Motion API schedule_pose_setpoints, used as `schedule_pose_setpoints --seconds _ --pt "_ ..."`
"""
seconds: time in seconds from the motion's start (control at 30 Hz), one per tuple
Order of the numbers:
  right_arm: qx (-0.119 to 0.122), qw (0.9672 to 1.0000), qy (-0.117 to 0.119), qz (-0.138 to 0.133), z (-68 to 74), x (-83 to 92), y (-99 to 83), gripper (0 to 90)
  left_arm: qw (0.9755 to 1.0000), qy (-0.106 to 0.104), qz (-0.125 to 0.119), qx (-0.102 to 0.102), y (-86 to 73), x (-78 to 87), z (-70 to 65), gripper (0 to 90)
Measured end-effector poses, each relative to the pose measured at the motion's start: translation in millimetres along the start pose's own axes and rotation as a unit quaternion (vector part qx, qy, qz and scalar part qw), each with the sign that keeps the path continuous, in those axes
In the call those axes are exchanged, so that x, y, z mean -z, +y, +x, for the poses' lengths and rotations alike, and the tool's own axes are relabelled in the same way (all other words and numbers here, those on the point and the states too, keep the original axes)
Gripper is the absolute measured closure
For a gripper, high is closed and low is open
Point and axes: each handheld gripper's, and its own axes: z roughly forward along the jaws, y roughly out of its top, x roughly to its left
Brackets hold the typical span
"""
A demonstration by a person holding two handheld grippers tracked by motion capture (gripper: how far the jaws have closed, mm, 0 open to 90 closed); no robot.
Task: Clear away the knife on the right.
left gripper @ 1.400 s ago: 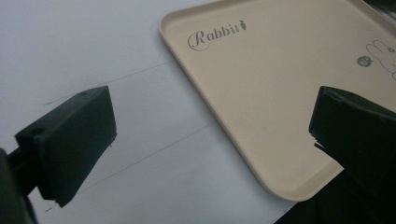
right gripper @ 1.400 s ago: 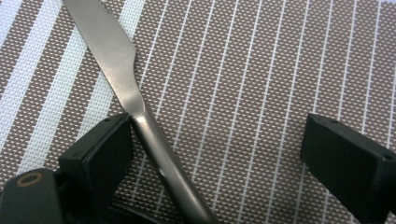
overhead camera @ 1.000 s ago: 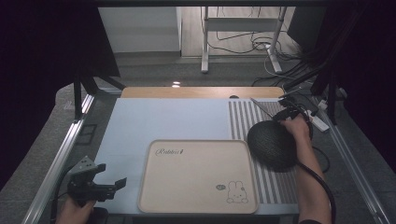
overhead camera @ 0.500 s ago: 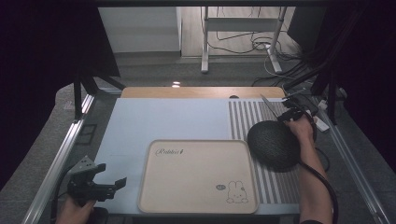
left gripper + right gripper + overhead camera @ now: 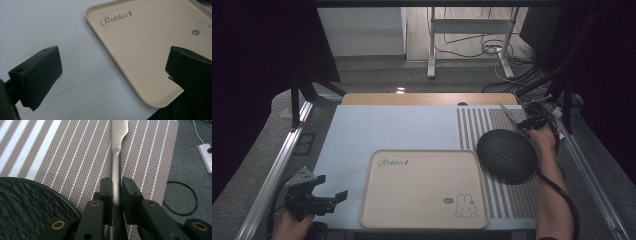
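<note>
Right gripper view: right claw (image 5: 115, 188) has just been closing and is clamped on the knife (image 5: 117, 157) handle, over the striped mat (image 5: 62, 150). Lift level, clear of the dark plate (image 5: 27, 207). Left claw (image 5: 112, 82) gapes empty beside the tray (image 5: 150, 50).

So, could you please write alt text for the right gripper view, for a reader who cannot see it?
The right gripper has its two black jaws closed on the handle of a metal knife, whose blade points away over a brown striped placemat. A dark textured plate sits at lower left, and grey floor with a cable lies beyond the mat's right edge.
</note>
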Motion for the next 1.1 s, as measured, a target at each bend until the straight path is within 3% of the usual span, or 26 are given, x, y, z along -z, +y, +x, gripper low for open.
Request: schedule_pose_setpoints --seconds 0.6,0.83,1.1 --pt "-0.025 0.9985 0.026 -0.041 -4.2 25.2 -7.2 79.7 1.0000 0.000 0.001 -0.003 0.5 -0.4 -0.5 0.8" --pt "-0.028 0.9969 0.046 -0.058 8.0 37.9 -14.5 79.7 1.0000 -0.001 -0.001 -0.003 0.4 -0.1 -0.3 0.8" --pt "-0.021 0.9959 0.063 -0.062 32.5 48.8 -23.7 79.6 1.0000 -0.003 -0.003 -0.002 0.4 0.2 0.3 0.8"
